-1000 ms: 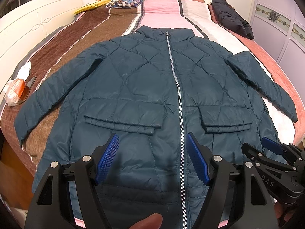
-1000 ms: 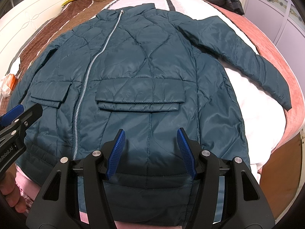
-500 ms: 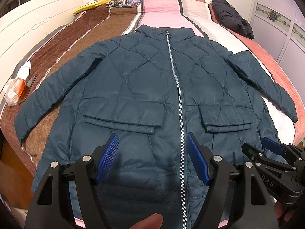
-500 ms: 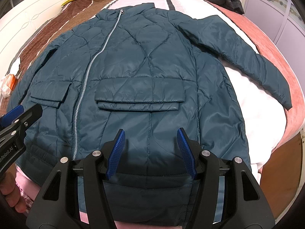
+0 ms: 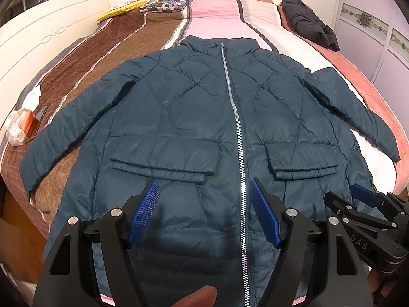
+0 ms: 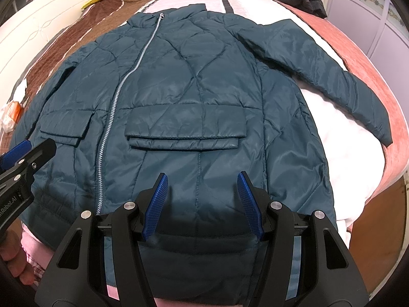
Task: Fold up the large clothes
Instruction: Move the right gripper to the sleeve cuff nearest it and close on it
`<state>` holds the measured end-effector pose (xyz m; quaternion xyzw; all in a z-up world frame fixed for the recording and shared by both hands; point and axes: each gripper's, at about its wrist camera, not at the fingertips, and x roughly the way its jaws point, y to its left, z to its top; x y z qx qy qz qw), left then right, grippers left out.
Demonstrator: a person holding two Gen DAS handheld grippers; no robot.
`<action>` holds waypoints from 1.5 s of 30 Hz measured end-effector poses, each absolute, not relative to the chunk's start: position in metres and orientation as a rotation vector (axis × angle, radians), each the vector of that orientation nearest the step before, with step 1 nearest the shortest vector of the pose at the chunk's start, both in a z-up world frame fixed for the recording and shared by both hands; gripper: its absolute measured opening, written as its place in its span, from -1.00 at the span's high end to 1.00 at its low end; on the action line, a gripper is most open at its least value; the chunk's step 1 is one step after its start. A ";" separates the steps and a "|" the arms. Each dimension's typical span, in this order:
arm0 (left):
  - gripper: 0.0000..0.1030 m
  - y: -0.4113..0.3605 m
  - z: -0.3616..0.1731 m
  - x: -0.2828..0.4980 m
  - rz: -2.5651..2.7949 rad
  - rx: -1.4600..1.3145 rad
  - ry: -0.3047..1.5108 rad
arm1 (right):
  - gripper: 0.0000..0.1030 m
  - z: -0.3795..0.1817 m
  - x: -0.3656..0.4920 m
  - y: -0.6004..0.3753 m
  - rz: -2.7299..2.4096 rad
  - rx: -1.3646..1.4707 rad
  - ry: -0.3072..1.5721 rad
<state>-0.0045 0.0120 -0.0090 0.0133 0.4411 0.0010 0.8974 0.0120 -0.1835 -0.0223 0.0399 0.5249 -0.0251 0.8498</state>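
Left gripper (image 5: 203, 199) and right gripper (image 6: 202, 194) both hover above the hem at the bed's (image 5: 214, 12) near edge, jaws open, gripping nothing. Teal quilted jacket (image 5: 194, 117) lies flat, zipped, face up, sleeves spread, collar toward the far end. Black garment (image 5: 309, 23) sits at far right corner.

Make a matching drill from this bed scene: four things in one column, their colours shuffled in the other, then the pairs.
Things:
1. quilted jacket
2. zipper
3. folded garment at the far corner
4. small pillow near the headboard

Colours:
A. yellow
B. black
C. dark teal
D. silver

Pairs: 1-C, 2-D, 3-B, 4-A
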 end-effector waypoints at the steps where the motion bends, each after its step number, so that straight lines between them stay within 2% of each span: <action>1: -0.37 0.010 -0.008 -0.004 0.000 0.035 0.911 | -0.10 -0.023 0.013 -0.189 -0.054 0.088 1.104; 14: -0.37 -0.044 0.006 0.023 -0.126 0.099 0.934 | -0.10 -0.010 0.014 -0.239 -0.139 0.177 1.052; 32: -0.37 -0.149 0.009 0.051 -0.297 0.253 0.945 | -0.10 -0.009 0.003 -0.380 -0.410 0.382 0.967; 45: -0.37 -0.170 0.001 0.058 -0.308 0.286 0.973 | -0.10 -0.020 0.018 -0.448 -0.507 0.479 0.933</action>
